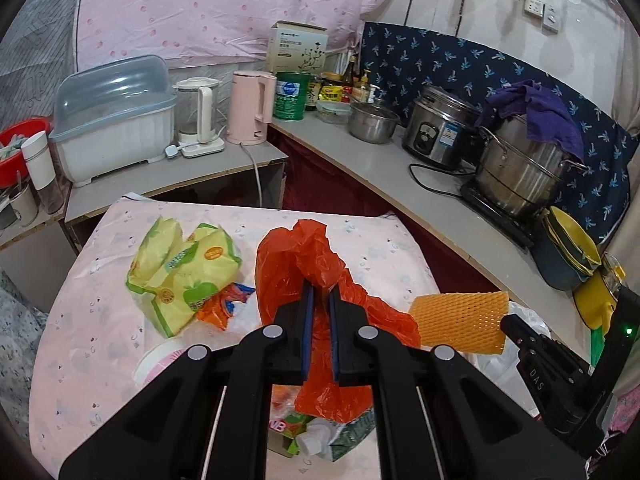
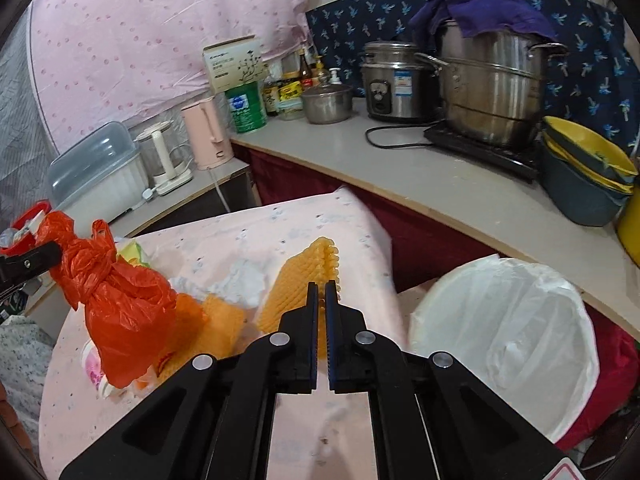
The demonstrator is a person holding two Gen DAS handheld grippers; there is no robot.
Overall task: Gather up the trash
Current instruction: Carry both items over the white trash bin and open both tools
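Left wrist view: the left gripper (image 1: 321,294) has its fingers (image 1: 307,308) closed narrow on a fold of the red plastic bag (image 1: 296,256), which bunches up above the fingertips and hangs below them. Taking that bag as the landmark, a yellow-green wrapper (image 1: 184,272) lies to its left on the pink cloth-covered counter (image 1: 88,320), with an orange snack packet (image 1: 224,304) tucked between the two. More packaging (image 1: 316,436) lies under the bag's lower end. To the bag's right, the orange foam net (image 1: 460,322) is held up by the right gripper (image 1: 505,326), seen side-on at the net's right edge.

Right wrist view: the right gripper (image 2: 321,292) has its fingers (image 2: 312,308) pinched shut on the foam net (image 2: 304,280), which stands up beyond the fingertips with its long axis running away from the camera. The red bag (image 2: 120,308) hangs to the far left, knotted near its top, gripped there by the left gripper's black finger (image 2: 32,258). Crumpled white tissue (image 2: 240,284) lies on the counter (image 2: 280,420) between bag and net. The white-lined bin (image 2: 504,344) stands on the opposite side, well right of the bag and just right of the right fingers, mouth open upward.

Judgement: the bin is nearer the right hand; the net should go in by swinging right over the liner rim. The bag must cross the whole counter.
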